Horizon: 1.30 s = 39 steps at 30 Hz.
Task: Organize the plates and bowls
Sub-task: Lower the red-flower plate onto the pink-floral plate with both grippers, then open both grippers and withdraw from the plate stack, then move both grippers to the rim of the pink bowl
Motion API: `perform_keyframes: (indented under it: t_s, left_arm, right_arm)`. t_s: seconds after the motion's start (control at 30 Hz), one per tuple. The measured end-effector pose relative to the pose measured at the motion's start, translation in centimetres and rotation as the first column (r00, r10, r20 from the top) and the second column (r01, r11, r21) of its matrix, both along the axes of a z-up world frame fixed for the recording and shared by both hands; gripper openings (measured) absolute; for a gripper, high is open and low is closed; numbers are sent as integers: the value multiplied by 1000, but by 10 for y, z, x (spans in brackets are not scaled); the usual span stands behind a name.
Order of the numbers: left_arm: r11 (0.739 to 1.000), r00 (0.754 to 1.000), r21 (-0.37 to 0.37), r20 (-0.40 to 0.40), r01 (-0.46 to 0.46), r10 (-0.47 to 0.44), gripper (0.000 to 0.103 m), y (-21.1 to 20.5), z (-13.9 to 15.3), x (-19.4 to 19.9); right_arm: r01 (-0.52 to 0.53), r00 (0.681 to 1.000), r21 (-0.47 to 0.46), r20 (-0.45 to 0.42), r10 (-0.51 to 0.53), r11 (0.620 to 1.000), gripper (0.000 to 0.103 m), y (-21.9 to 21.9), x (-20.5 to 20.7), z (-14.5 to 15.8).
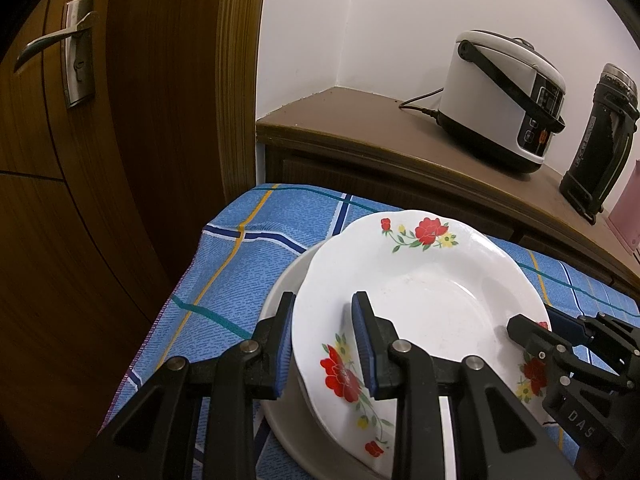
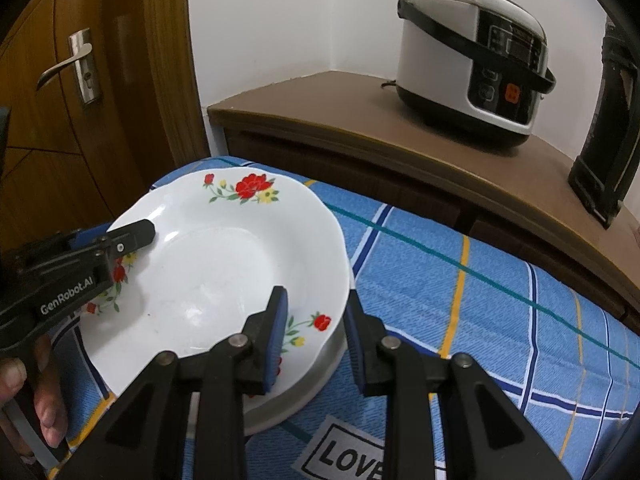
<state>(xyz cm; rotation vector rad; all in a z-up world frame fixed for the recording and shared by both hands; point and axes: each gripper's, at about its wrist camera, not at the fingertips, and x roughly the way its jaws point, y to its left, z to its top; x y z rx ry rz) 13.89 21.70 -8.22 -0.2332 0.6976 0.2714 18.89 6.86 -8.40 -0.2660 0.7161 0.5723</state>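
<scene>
A white plate with red flowers (image 1: 424,300) rests on top of a plain white bowl (image 1: 280,312) on the blue checked cloth. My left gripper (image 1: 324,320) straddles the plate's left rim, one finger inside and one outside, with a gap on each side. My right gripper (image 2: 314,312) straddles the plate's (image 2: 224,276) right rim the same way, above the bowl's edge (image 2: 320,384). Each gripper also shows in the other view: the right one (image 1: 532,332) at the plate's right edge, the left one (image 2: 132,236) at its left edge.
The blue checked cloth (image 2: 480,300) covers the table. Behind it stands a brown wooden cabinet (image 1: 360,128) with a white rice cooker (image 2: 476,60) and a black flask (image 1: 600,140). A wooden door with a metal handle (image 1: 60,40) is at the left.
</scene>
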Motion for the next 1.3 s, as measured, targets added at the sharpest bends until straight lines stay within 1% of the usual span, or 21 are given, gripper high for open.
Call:
perform_keyframes:
  t_s: [0.27,0.33,0.37,0.4,0.43,0.47,0.5,0.57,0.63,0.77,0.87,0.97,1.03,1.1,1.2,1.27,1.3]
  left_arm:
    - [1000,1000,-6,8,-6,6,31,0,1,-2]
    - [1000,1000,-4,12,-10,10,32,0,2,-2]
    - [1000,1000,2,23,-12,12,36,-1,3,-4]
    - [1000,999,15,44,-13,13,40,-3,6,-8]
    - [1000,998,25,58,-14,13,58,-4,7,-11]
    - [999,997,40,80,-17,14,77,-7,10,-14]
    - [999,995,50,97,-17,13,80,-8,13,-17]
    - [998,993,60,119,-10,3,80,-10,15,-20]
    - [998,994,56,110,-14,7,80,-8,14,-18]
    - [999,993,28,110,-36,33,80,0,13,-18]
    - [999,992,36,123,-39,34,80,-1,15,-19]
    - [997,988,68,148,-40,30,80,-9,18,-23]
    - [995,987,94,156,-42,26,80,-17,21,-26]
    - [995,986,94,168,-33,17,80,-29,26,-34]
    - [997,985,64,166,42,-52,79,-57,33,-43]
    - [987,971,63,181,147,-157,79,-91,41,-51]
    - [974,957,71,184,213,-223,79,-112,45,-54]
  right_arm:
    - [-14,1000,-3,3,14,1000,30,1,-2,-2]
    - [-13,1000,8,-1,13,1000,31,-1,-2,-2]
    - [-7,1000,18,4,7,1000,31,-2,-2,-1]
    - [-5,1000,28,7,5,1000,34,-4,-2,0]
    - [-7,1000,38,8,7,999,48,-5,-3,0]
    - [-9,1000,47,14,8,999,54,-7,-4,1]
    - [-8,1000,55,30,6,998,59,-8,-6,3]
    - [0,999,61,52,-3,998,62,-11,-9,5]
    - [11,998,77,57,-15,997,70,-15,-10,7]
    - [35,997,91,64,-41,995,70,-23,-20,16]
    - [33,994,100,102,-43,994,70,-34,-42,33]
    - [16,990,127,134,-33,992,69,-56,-68,55]
    - [14,987,154,155,-38,988,67,-82,-88,71]
    - [30,980,176,191,-64,984,65,-112,-107,84]
    - [77,965,197,231,-123,977,63,-160,-133,94]
    - [133,954,215,238,-184,968,60,-197,-149,94]
    - [168,947,211,235,-217,963,56,-213,-154,92]
